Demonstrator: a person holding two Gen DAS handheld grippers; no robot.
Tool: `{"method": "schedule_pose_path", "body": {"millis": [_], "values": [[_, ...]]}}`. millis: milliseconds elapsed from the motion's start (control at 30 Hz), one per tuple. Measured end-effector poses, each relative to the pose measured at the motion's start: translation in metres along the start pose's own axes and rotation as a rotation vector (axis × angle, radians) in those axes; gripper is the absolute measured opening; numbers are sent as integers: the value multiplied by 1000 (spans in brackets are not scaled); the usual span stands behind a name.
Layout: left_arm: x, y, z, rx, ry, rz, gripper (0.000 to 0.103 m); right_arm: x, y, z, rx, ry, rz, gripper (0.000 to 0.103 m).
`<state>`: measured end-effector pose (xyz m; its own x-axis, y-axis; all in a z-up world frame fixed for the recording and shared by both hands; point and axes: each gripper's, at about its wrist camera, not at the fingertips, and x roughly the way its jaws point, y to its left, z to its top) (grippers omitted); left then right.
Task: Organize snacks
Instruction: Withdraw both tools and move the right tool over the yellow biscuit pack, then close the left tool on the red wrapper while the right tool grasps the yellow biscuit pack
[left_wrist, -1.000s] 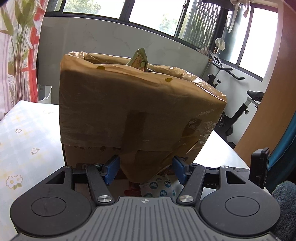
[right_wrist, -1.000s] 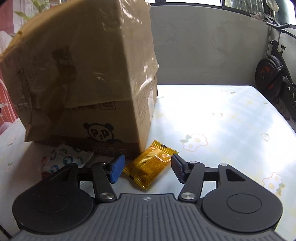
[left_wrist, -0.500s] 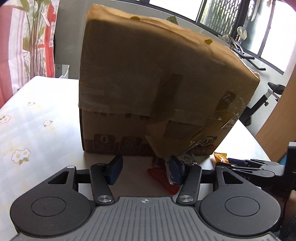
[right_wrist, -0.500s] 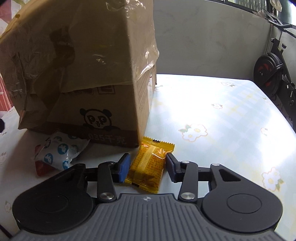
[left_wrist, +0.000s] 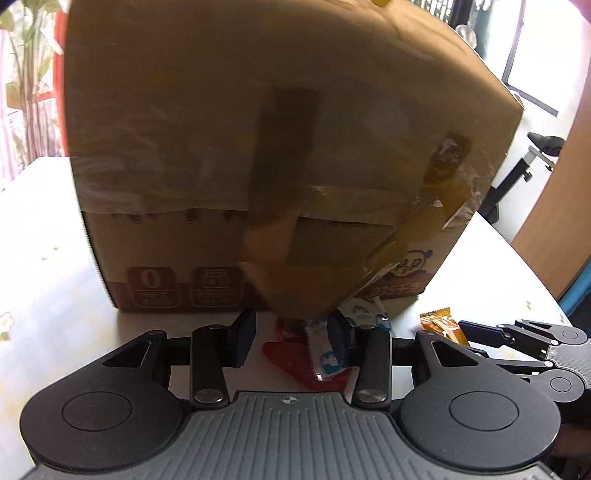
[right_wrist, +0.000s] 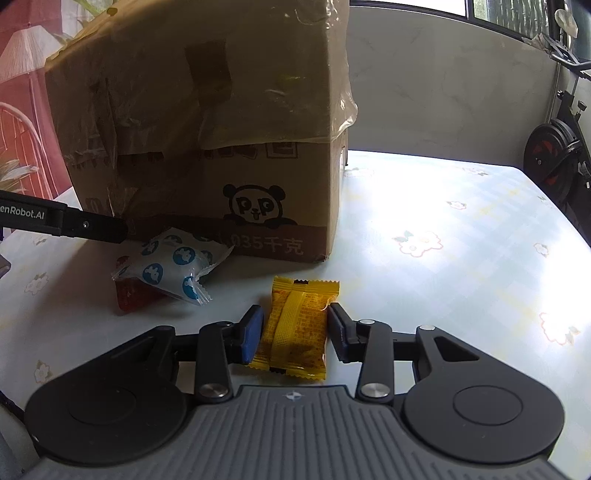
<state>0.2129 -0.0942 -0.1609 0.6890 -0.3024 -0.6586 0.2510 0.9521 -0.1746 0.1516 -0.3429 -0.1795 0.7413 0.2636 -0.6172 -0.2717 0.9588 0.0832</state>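
Observation:
A tall cardboard box (left_wrist: 258, 147) (right_wrist: 203, 129) with a panda print stands on the table. At its foot a white-and-blue snack packet (left_wrist: 327, 356) (right_wrist: 173, 266) lies over a red packet (left_wrist: 291, 356) (right_wrist: 131, 297). My left gripper (left_wrist: 290, 339) straddles both with its jaws closing; the right pad touches the white packet and the left pad stands clear. One left finger (right_wrist: 74, 221) shows in the right wrist view. My right gripper (right_wrist: 295, 332) (left_wrist: 469, 332) is closing on a yellow snack packet (right_wrist: 295, 328) (left_wrist: 441, 325) lying flat, both pads at its sides.
The table (right_wrist: 443, 295) (left_wrist: 44, 258) has a pale flowered cloth. An exercise bike (right_wrist: 557, 158) (left_wrist: 532, 158) stands beyond its right edge. A red patterned curtain (left_wrist: 22, 92) hangs at the left behind the box.
My left gripper dropped toward the box's foot and narrowed around the red and white packets. My right gripper slid forward over the yellow packet and narrowed onto it.

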Motion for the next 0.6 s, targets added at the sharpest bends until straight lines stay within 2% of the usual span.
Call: {"method": "schedule_pose_path", "body": {"millis": [267,433,500,600], "values": [[16,-24,-11,26,43,-99,46,3,-3,1,-1,-2,2,41],[16,-30,-17,47,44,-206,46,3,-3,1,-4,-3,2,41],[14,-31,-19,61,39,-208,46,3,-2,1,-5,-3,1,41],[8,-26,-22,62,27,-163,46,3,-3,1,-1,-3,4,41]]}}
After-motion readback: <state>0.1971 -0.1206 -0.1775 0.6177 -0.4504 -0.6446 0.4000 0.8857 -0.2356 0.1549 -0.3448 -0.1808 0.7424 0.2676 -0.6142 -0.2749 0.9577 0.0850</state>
